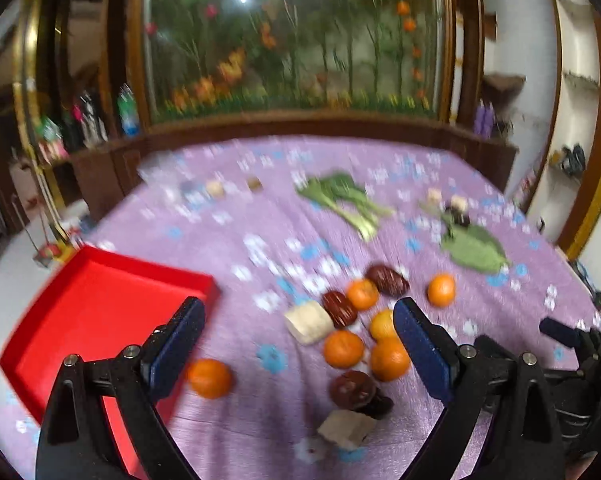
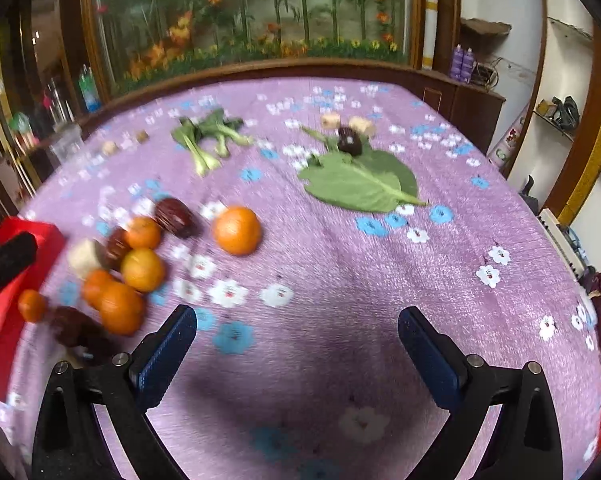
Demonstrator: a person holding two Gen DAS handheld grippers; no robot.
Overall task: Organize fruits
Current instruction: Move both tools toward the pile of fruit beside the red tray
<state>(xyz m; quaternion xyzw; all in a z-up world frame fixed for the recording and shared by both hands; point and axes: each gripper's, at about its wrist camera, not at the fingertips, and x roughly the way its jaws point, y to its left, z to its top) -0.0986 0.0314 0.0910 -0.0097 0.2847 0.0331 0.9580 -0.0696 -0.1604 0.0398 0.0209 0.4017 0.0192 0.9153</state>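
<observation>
Several oranges lie in a loose cluster (image 1: 342,348) on the purple flowered cloth, mixed with dark red-brown fruits (image 1: 339,308) and pale blocks (image 1: 308,322). One orange (image 1: 209,378) lies apart beside the red tray (image 1: 80,312), which has nothing in it. My left gripper (image 1: 298,320) hovers open over the cluster, nothing between its pads. In the right wrist view the same cluster (image 2: 120,276) sits at the left, with a single orange (image 2: 236,230) further right. My right gripper (image 2: 296,328) stands open above bare cloth, holding nothing.
Leafy greens (image 2: 208,136) and a big green leaf (image 2: 360,184) with a dark fruit (image 2: 349,140) and pale blocks lie farther back. A wooden ledge with bottles (image 2: 88,88) borders the table's far side. The right gripper (image 1: 568,336) shows at the left wrist view's right edge.
</observation>
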